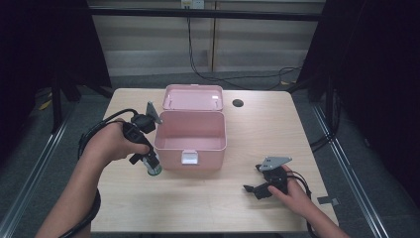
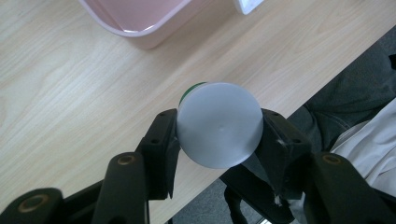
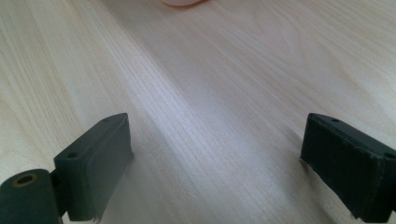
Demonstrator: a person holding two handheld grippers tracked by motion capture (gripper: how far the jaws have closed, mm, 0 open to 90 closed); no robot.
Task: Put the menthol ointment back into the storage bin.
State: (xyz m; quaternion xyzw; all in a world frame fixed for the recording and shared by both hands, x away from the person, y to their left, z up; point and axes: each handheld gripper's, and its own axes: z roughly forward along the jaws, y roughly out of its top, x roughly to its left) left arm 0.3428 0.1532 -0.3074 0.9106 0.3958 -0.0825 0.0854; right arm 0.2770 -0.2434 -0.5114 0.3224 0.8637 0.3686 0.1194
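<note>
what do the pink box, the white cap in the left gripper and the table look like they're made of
Pink box: likely moulded plastic, smooth with a slight sheen, thin even walls. White cap: probably plastic, matte, with a tiny centre nub; the left gripper clamps it. Table: pale wood-grain surface, possibly laminate rather than solid wood.

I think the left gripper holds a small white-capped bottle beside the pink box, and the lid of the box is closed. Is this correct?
Not quite. The lid of the pink box is open, tipped back behind the empty box, as the high view shows. The rest holds: the left gripper grips the small white-capped bottle beside the box.
</note>
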